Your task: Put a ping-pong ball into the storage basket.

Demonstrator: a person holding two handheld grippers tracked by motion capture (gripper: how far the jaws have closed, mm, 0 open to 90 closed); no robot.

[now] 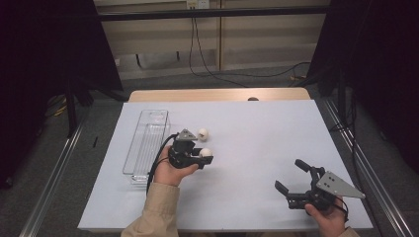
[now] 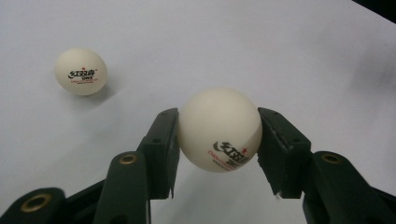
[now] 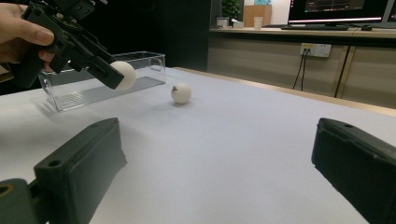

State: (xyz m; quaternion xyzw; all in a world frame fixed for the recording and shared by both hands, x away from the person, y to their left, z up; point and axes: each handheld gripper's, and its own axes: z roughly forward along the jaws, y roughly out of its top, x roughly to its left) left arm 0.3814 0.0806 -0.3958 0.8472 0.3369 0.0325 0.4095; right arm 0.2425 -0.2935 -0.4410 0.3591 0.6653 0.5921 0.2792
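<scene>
Left gripper (image 2: pixel 218 154): jaws clamped on 1 white ball (image 2: pixel 219 129), lifted clear of the white table sheet (image 2: pixel 261 51). A 2nd ball (image 2: pixel 81 71) lies on the sheet just beyond the jaws; the clear tray (image 1: pixel 148 143) sits beside this gripper. Right gripper (image 1: pixel 292 174): jaws spread wide, nothing between them, well apart from both balls.

L hand (image 1: pixel 170 170) comes in from the bottom edge, beige sleeve on the forearm, wrapped round the body of the left gripper (image 1: pixel 206 156), which points to the right in the high view. Its jaws are closed on a white ball (image 2: pixel 219 129), pads pressing both sides, ball lifted off the surface. R hand (image 1: pixel 326 217) sits low at the near right corner, holding the right gripper (image 1: pixel 292 175) angled up-left, jaws spread wide w/ nothing between them.
</scene>
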